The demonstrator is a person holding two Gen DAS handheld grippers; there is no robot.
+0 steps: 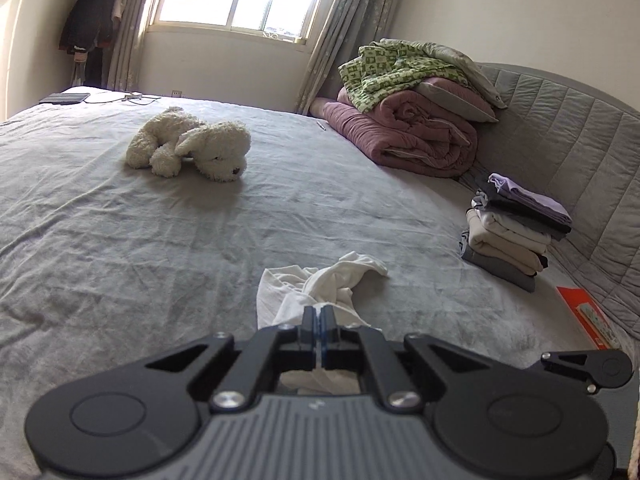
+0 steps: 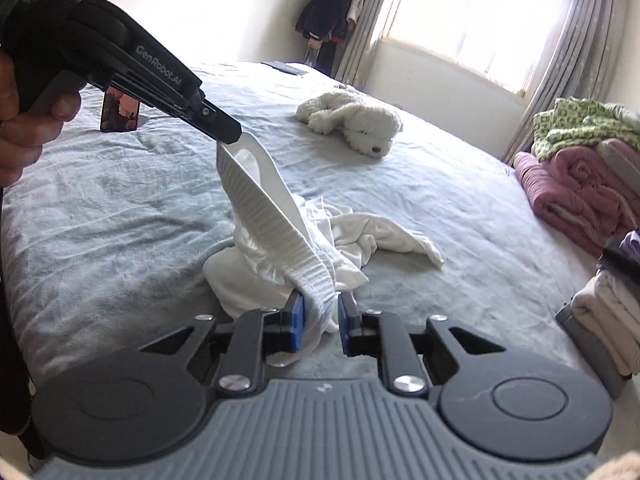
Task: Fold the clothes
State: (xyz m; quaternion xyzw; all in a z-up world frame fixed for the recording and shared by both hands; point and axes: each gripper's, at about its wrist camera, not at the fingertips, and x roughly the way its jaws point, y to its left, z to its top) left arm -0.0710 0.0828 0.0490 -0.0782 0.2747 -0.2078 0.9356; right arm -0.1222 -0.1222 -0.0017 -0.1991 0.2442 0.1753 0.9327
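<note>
On the bed (image 2: 460,184), the white garment (image 2: 360,240) is lying crumpled while its ribbed waistband (image 2: 264,204) is stretching diagonally from the left gripper (image 2: 228,134), whose fingers are clamping one end, down to the right gripper (image 2: 320,316), whose fingers are standing apart around the other.

A crumpled garment (image 1: 320,284) is laid on the bed (image 1: 120,240) just ahead of the left gripper (image 1: 319,314), a plush dog (image 1: 192,146) is set farther back, and folded clothes (image 1: 516,232) are stacked to the right, before rolled bedding (image 1: 412,128).
</note>
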